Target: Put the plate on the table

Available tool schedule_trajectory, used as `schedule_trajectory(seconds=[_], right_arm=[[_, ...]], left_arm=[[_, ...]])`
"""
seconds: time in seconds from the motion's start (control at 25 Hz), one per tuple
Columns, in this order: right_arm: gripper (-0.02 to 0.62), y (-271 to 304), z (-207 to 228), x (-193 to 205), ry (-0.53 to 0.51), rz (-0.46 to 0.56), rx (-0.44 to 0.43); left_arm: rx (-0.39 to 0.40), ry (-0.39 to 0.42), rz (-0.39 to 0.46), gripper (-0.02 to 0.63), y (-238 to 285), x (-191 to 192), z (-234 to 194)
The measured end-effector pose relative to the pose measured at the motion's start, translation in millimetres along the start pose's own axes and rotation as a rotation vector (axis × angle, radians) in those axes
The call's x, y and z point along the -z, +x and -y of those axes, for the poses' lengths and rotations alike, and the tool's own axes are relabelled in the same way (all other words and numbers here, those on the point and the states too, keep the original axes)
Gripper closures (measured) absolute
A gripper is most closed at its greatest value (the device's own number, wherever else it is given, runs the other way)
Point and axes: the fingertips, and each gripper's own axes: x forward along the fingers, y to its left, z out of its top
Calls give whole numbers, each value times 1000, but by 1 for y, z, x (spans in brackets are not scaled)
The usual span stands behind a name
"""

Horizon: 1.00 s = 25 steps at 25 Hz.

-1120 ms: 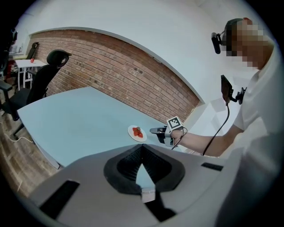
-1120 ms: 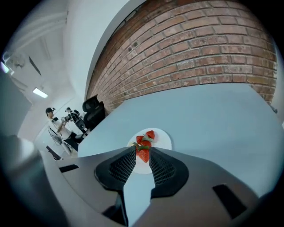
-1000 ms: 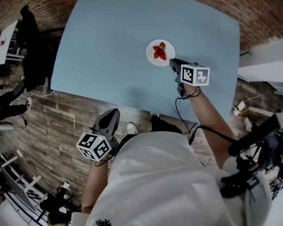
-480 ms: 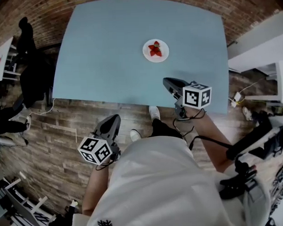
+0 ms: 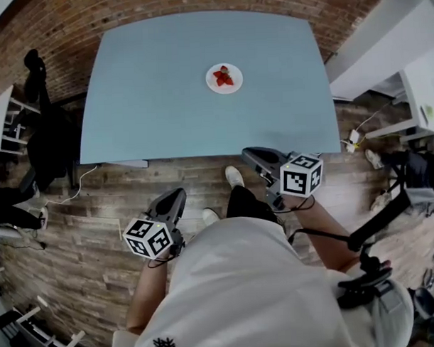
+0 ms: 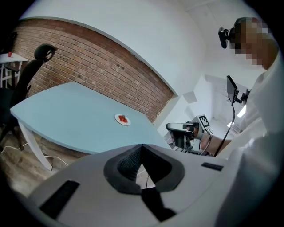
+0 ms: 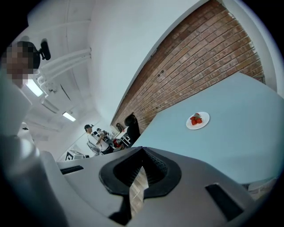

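Blue desk (image 5: 165,100) fills the far half of my head view. Both grippers hang near me, off its near edge, over the wood floor (image 5: 76,210). Left gripper (image 5: 174,199): fingers pressed together, empty. Right gripper (image 5: 250,155): same, nothing between them. Plate (image 5: 232,86) sits on the desk, far centre, with strawberries (image 5: 222,76) on it. My guess is it's light, stiff, breakable and slick. I'd pinch the rim and keep it level so the fruit stays put.

Bright even light, strong fisheye edges, dark vignette corners.
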Motion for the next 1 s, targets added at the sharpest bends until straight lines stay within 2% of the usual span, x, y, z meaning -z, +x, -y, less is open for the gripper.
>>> schedule_trajectory(seconds=[0.2,0.52,1.0], right_arm=[[588,-14,-26,25,-15,4,5],[588,-12,-62,47,-43,-33,-45],[588,-1,-95,68,-94,-93,-102]], left_arm=[[35,12,0,606,-13,8,5],[49,6,-2,606,-24,18,9],[16,-5,5,606,-46,30,4]])
